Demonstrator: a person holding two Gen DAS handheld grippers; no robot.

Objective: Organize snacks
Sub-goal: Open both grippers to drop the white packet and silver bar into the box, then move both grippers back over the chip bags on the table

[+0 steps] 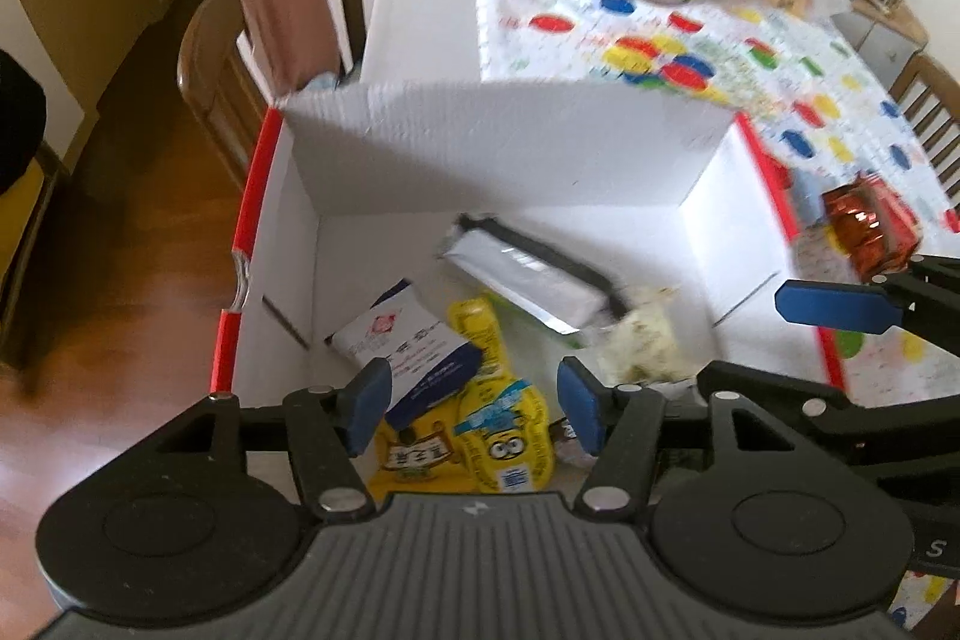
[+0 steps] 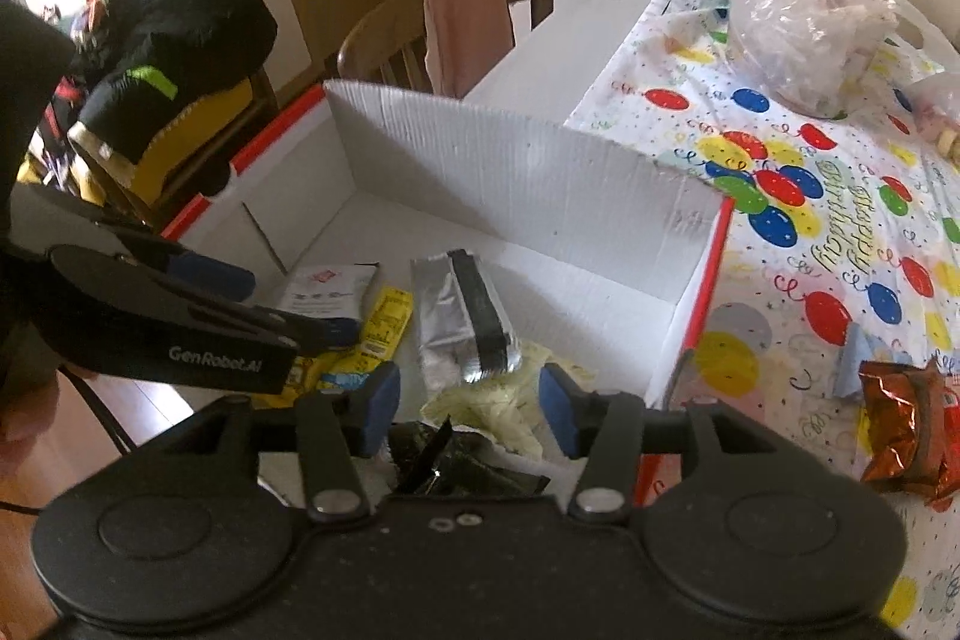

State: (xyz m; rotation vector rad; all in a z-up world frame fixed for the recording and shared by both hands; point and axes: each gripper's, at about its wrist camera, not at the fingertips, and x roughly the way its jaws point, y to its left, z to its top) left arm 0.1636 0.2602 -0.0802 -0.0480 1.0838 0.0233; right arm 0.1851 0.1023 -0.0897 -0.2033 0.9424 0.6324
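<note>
Hovering over the white box (image 1: 510, 148), your left gripper (image 1: 474, 403) and right gripper (image 2: 468, 415) hold their fingers apart, gripping nothing above the snack packets (image 1: 480, 400).

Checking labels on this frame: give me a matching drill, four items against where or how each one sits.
Items:
1. silver pack
2. orange bag
3. pink cloth
4. yellow pack

Places:
A. draped over a chair back
B. on the balloon tablecloth, outside the box
C. in the box, towards its middle, with a black strip along one edge
D. in the box, at the near end, below the left gripper

Pairs: 1-C, 2-B, 3-A, 4-D
</note>
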